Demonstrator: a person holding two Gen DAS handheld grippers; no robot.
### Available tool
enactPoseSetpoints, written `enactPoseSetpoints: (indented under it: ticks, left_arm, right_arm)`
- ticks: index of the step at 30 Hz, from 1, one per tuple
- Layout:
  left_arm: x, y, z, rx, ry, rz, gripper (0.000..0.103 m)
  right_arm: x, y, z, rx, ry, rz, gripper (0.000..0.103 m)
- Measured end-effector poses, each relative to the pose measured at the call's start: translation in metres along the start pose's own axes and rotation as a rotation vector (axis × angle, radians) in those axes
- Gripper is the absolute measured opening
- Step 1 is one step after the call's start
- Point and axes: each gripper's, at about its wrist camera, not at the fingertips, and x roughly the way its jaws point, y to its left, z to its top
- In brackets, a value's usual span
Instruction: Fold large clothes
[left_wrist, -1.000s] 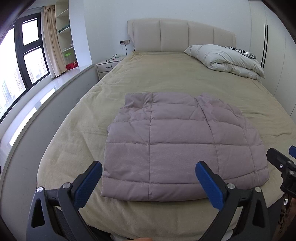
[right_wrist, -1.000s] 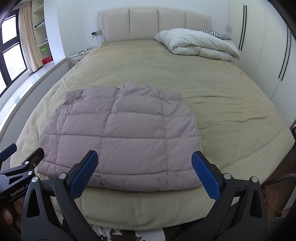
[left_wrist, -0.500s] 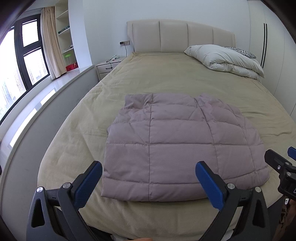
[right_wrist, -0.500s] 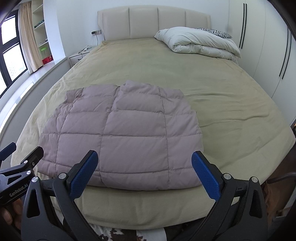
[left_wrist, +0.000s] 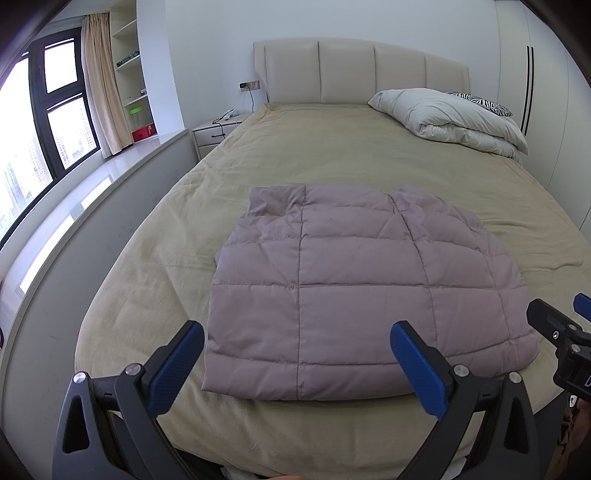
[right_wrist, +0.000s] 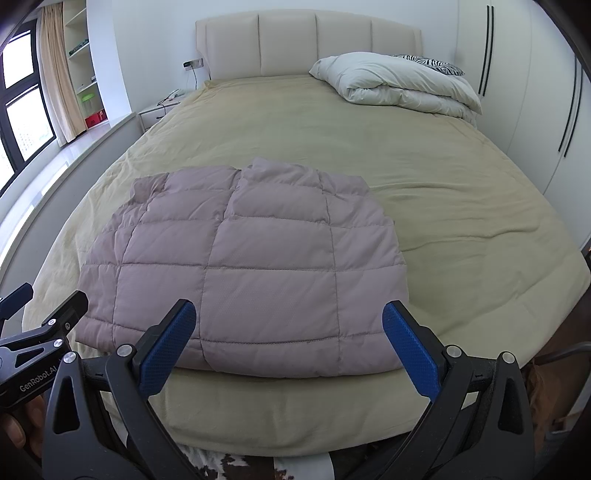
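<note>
A mauve quilted puffer garment lies flat and folded into a rough rectangle near the foot of the bed; it also shows in the right wrist view. My left gripper is open and empty, held above the garment's near edge. My right gripper is open and empty, also above the near edge. The right gripper shows at the right edge of the left wrist view. The left gripper shows at the left edge of the right wrist view.
The bed has a tan cover and a beige headboard. A white duvet and a zebra pillow lie at the far right. A nightstand, window ledge and shelves stand on the left. Wardrobe doors are on the right.
Both grippers have stayed almost still; the view has shifted very slightly. The garment has not moved.
</note>
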Motion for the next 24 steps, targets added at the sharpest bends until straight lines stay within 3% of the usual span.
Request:
enactPoseSetpoints:
  ticks: [24]
  left_arm:
    - [0.0,0.0003,-0.0011,0.004,0.003,-0.002,0.103]
  right_arm:
    - [0.0004,0.0012,-0.0024,-0.001,0.004,0.003,0.103]
